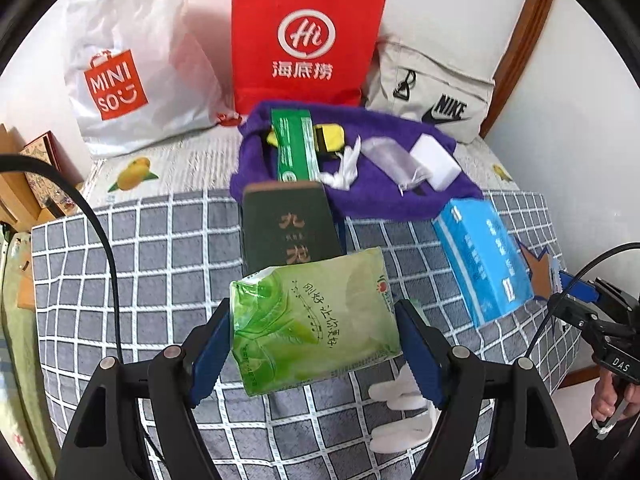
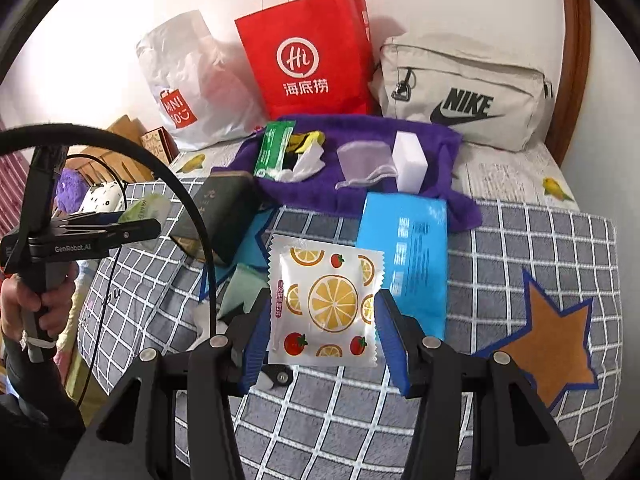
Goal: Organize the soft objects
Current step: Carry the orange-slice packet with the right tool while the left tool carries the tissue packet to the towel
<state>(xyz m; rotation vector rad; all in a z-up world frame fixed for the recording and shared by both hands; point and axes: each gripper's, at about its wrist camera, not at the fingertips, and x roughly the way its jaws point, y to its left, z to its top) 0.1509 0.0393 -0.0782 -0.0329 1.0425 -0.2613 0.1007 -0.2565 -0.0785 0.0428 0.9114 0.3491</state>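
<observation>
1. Green tissue pack (image 1: 316, 320): raised above the checked blanket (image 1: 140, 264), clamped between the left gripper's (image 1: 316, 346) blue fingers.
2. Fruit-print wet-wipe packet (image 2: 325, 302): pinched by the right gripper (image 2: 322, 338), over the blanket.
3. Blue tissue pack (image 2: 404, 256): lying just beyond.
4. Purple towel (image 2: 360, 192): behind, carrying small items.

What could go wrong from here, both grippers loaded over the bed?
1. The left gripper pinches the soft green tissue pack only by its sides; it bulges and sits tilted, so it may slip out.
2. The right gripper holds the thin fruit-print packet by its edges; it could buckle and drop.
3. A black cable loops across the right wrist view above the dark green box and could snag it.
</observation>
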